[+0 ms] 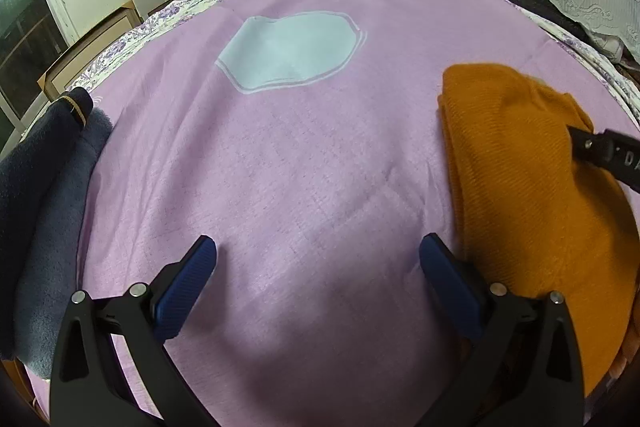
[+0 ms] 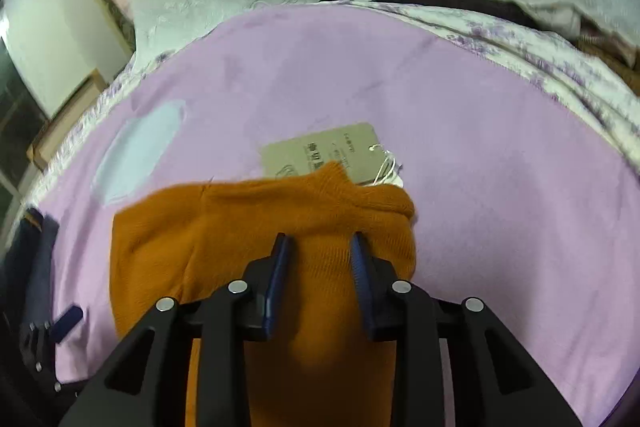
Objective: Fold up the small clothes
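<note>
We are holding our left tool spread wide apart over the pink sheet, gripping nothing. Our right tool is pinching a raised fold of the orange knit garment, which is lying on the sheet at our right, its paper tag beside the collar. A dark blue fleece is lying at the left.

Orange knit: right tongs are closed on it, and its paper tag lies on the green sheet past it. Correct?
Not quite. The sheet is lilac pink, not green. The right wrist view shows it: the right tongs grip a bunched fold of the orange knit, and the paper tag lies on the sheet just past the garment.
</note>
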{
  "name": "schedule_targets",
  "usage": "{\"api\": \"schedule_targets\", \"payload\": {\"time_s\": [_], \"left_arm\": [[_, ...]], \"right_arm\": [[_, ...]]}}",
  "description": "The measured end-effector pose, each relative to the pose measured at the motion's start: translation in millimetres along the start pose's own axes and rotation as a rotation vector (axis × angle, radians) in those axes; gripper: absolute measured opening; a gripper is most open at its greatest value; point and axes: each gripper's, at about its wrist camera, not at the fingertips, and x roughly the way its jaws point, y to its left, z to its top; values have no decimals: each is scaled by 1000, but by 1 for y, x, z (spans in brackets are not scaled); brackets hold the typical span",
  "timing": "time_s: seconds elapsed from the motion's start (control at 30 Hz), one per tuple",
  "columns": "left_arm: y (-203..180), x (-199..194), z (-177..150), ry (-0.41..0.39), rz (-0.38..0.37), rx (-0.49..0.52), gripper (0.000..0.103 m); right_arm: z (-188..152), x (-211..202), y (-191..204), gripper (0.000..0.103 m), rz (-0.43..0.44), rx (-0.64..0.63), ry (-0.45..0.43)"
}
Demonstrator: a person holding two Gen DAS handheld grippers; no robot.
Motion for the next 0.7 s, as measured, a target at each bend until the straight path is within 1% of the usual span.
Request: {"api": "schedule_targets", "payload": {"time_s": [0.1,0.17,0.2,0.27,0.33,0.37,0.4,0.43,0.47,0.5,0.57,0.63,0.7], "left_arm": [[0,1,1,3,-4,-1,99],[3,0,1,8,-18,-8,99],[4,1,2,13,-25,-11,99],[6,1,3,19,-42,-20,99],[6,0,3,16,-43,-20,99],[5,0,2,13,-41,-19,99],[5,0,2,12,-40,-18,99],[5,0,2,10,-39,-18,99],[5,0,2,9,-38,-18,99],[4,0,1,8,-37,-17,99],[4,-1,0,6,-36,-16,99],[4,-2,0,6,-37,-16,99],[5,-3,0,6,-43,-17,99]], "right_arm": [[-11,-23,7,32,-20,-45,-77],[-20,-42,9,34,-5,-66,-119],[-31,-56,11,34,14,-70,-138],[-43,-73,9,34,35,-72,-157],[-59,-86,5,35,33,-81,-176],[-64,-88,3,35,36,-85,-175],[-73,-88,2,39,38,-96,-160],[-79,-87,2,42,21,-112,-157],[-85,-84,3,48,-7,-135,-157],[-91,-75,3,52,-21,-156,-133],[-96,-69,0,55,-7,-131,-124],[-94,-69,-7,55,23,-97,-112],[-97,-71,-11,55,39,-77,-127]]}}
